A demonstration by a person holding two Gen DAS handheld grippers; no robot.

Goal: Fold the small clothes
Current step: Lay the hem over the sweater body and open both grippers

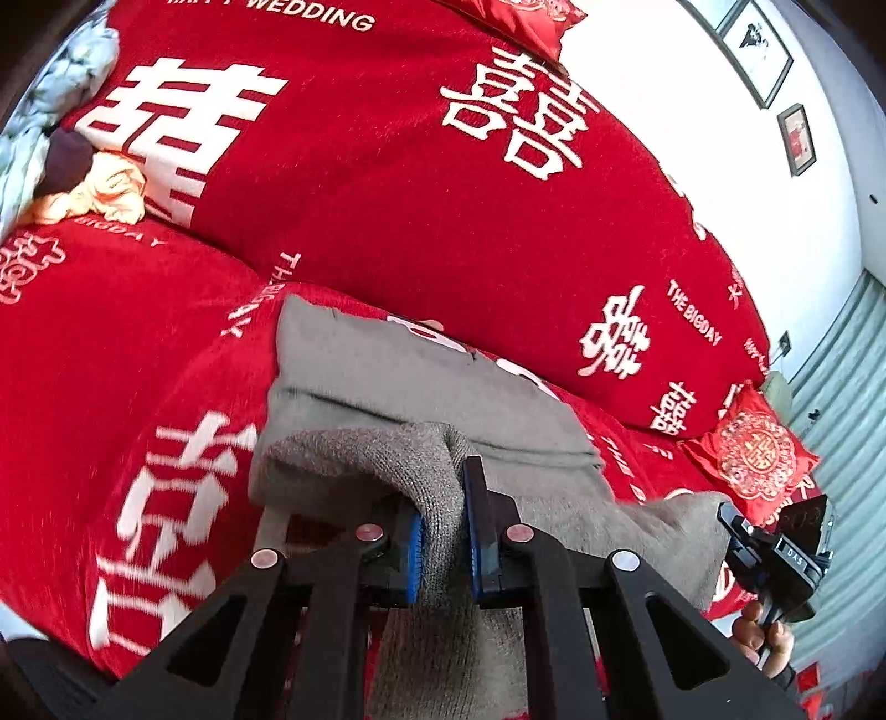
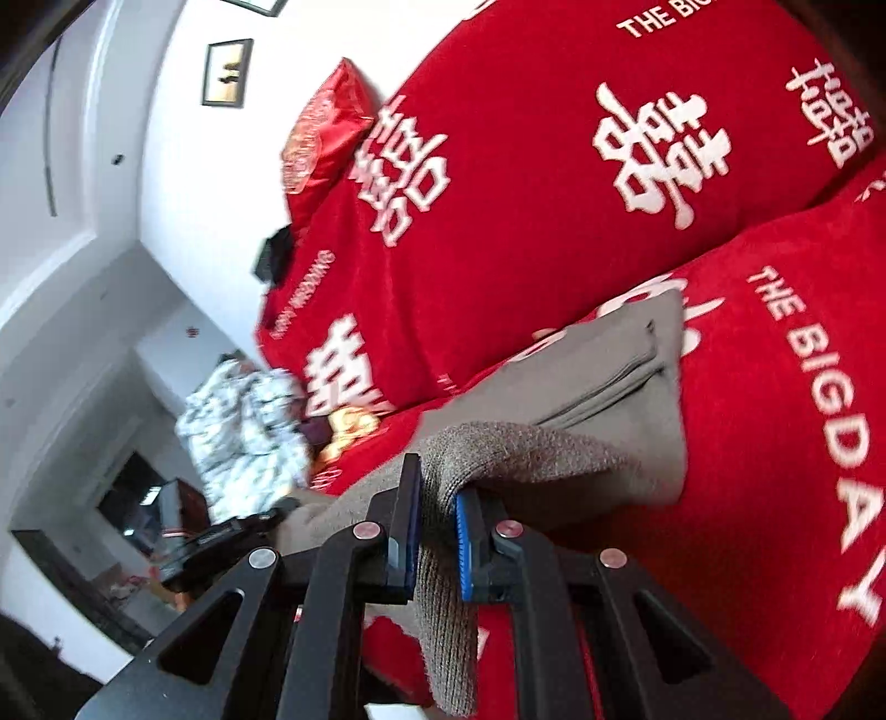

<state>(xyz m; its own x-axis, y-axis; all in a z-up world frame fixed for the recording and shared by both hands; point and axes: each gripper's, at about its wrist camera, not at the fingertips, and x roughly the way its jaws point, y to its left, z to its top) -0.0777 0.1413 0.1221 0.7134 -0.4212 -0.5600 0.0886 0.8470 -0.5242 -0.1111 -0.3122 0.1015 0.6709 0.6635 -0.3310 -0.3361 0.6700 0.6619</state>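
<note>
A grey knit garment point(image 1: 421, 387) lies on the red bedspread point(image 1: 360, 221), its near part lifted. My left gripper point(image 1: 443, 543) is shut on a bunched fold of its near edge. The right gripper point(image 1: 775, 554) shows at the right of the left wrist view, holding the garment's other corner. In the right wrist view my right gripper point(image 2: 434, 537) is shut on a fold of the same grey garment point(image 2: 581, 382), which stretches left toward the left gripper point(image 2: 221, 543).
A yellow and dark clothes pile point(image 1: 94, 183) and a pale patterned bundle point(image 2: 243, 432) lie at the bed's far side. Red embroidered cushions point(image 1: 747, 448) sit by the wall. Framed pictures point(image 1: 758, 44) hang above.
</note>
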